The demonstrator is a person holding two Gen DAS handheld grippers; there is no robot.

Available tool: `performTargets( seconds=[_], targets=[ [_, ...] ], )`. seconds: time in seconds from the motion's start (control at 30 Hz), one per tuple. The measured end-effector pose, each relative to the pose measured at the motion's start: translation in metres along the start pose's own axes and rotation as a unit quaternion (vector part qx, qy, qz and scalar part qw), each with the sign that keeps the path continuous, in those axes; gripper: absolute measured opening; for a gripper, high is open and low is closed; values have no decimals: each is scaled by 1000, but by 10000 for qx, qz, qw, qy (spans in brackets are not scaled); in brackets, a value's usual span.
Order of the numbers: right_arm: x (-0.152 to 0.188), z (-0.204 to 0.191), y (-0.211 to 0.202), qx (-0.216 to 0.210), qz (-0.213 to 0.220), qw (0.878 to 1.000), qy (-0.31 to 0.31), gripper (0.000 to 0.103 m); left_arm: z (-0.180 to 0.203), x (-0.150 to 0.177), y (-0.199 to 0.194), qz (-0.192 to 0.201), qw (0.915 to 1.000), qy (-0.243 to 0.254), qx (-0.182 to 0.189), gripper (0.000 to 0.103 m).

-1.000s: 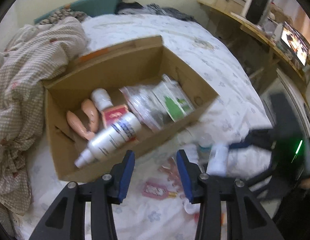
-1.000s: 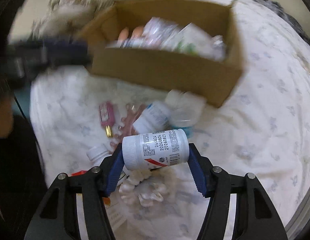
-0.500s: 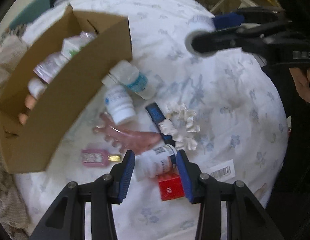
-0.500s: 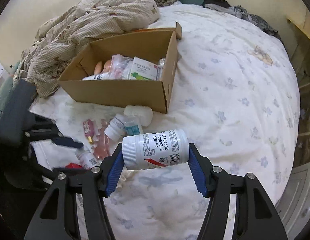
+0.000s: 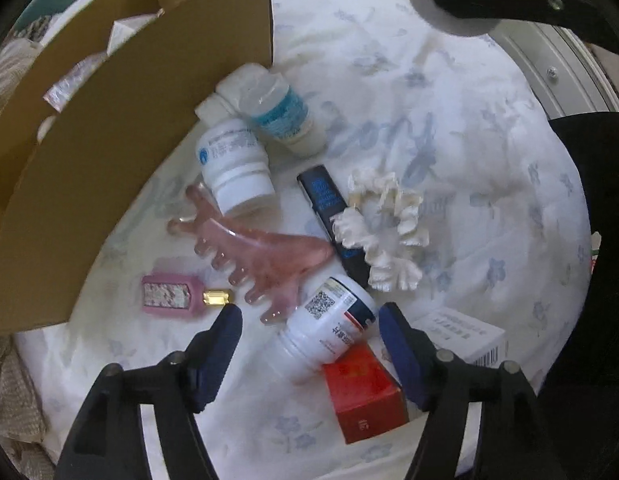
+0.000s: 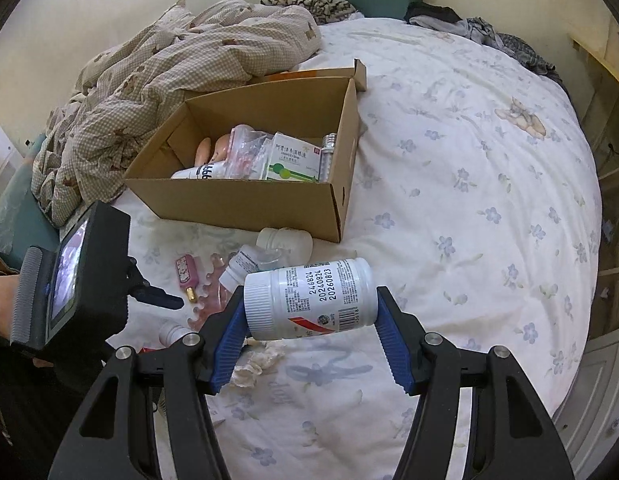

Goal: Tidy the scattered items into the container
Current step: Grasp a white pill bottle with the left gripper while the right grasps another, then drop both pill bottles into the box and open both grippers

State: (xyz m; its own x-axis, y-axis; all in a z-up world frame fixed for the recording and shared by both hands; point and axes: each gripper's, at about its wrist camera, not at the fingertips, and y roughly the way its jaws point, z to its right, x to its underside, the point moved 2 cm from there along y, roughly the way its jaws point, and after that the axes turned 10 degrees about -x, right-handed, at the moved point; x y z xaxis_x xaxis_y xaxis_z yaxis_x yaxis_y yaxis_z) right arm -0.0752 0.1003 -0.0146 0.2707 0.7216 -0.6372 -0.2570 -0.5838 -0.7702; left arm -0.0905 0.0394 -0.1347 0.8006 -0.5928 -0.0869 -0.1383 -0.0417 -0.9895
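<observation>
My right gripper (image 6: 309, 316) is shut on a white pill bottle (image 6: 311, 300), held sideways above the bed, in front of the open cardboard box (image 6: 245, 204) that holds several items. My left gripper (image 5: 309, 326) is open, its fingers on either side of a small white bottle (image 5: 325, 326) lying on the sheet. Around it lie a pink comb-like massager (image 5: 257, 252), a pink perfume bottle (image 5: 177, 294), a red box (image 5: 363, 394), a dark blue tube (image 5: 329, 216), a white scrunchie (image 5: 383, 232) and two more bottles (image 5: 237, 168) (image 5: 279, 110) beside the box wall (image 5: 109, 168).
A rumpled checked blanket (image 6: 181, 64) lies behind the box. A white carton with a barcode (image 5: 469, 334) sits right of the red box. The floral sheet (image 6: 469, 200) stretches right of the box. Clothes (image 6: 489, 36) pile at the bed's far edge.
My left gripper swung from over the box down to the scattered items and now straddles the small white bottle. The right gripper lifted the white pill bottle and faces the box.
</observation>
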Motion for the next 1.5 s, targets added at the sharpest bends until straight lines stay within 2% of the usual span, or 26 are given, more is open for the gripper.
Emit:
performTargets(
  seconds=[0.2,0.27,0.4,0.5,0.6,0.7,0.8,0.87,0.9,0.97,1.03,1.13,1.27,1.4,1.5],
  targets=[
    [2,1,5,10,-77,10000,29,65,4,4,11,-244,9992,-41,308,70],
    [3,2,6,15,-98,9999,50,65,5,4,13,-262,9991,-39,339,58],
    [4,3,8,21,-115,9999,78,65,9,4,15,-255,9992,29,292,48],
    [5,4,6,0,-107,9999,91,65,5,3,5,-24,9993,-89,362,42],
    [5,6,4,-181,-80,9997,154,65,-5,0,-21,500,9968,-368,511,31],
    [5,5,3,-279,-51,9995,144,65,-20,2,-41,931,9907,-738,661,31],
    [5,4,4,-238,-65,9996,99,65,-34,3,-50,1165,9859,-963,722,31],
    [4,5,6,-260,-82,9995,139,65,-54,-9,-65,1403,9816,-1116,664,31],
    [3,5,5,-268,-73,9995,166,65,-64,-13,-73,1537,9785,-1212,648,31],
    [-3,3,1,-314,-16,9994,175,65,-84,-12,-89,1916,9664,-1560,716,31],
    [-14,0,1,-308,46,9994,127,65,-106,-9,-104,2311,9494,-1976,791,31],
    [-35,-5,15,-256,5,9996,78,65,-142,-2,-118,2664,9227,-2678,770,31],
    [-62,-10,33,-186,-49,9998,12,65,-178,5,-110,2606,9031,-3365,566,31],
    [-90,-16,52,-116,-103,9999,-53,65,-209,23,-98,2167,8944,-3908,192,31],
    [-111,-20,65,-63,-143,9998,-102,66,-220,23,-85,2003,8886,-4120,214,32]
  ],
)
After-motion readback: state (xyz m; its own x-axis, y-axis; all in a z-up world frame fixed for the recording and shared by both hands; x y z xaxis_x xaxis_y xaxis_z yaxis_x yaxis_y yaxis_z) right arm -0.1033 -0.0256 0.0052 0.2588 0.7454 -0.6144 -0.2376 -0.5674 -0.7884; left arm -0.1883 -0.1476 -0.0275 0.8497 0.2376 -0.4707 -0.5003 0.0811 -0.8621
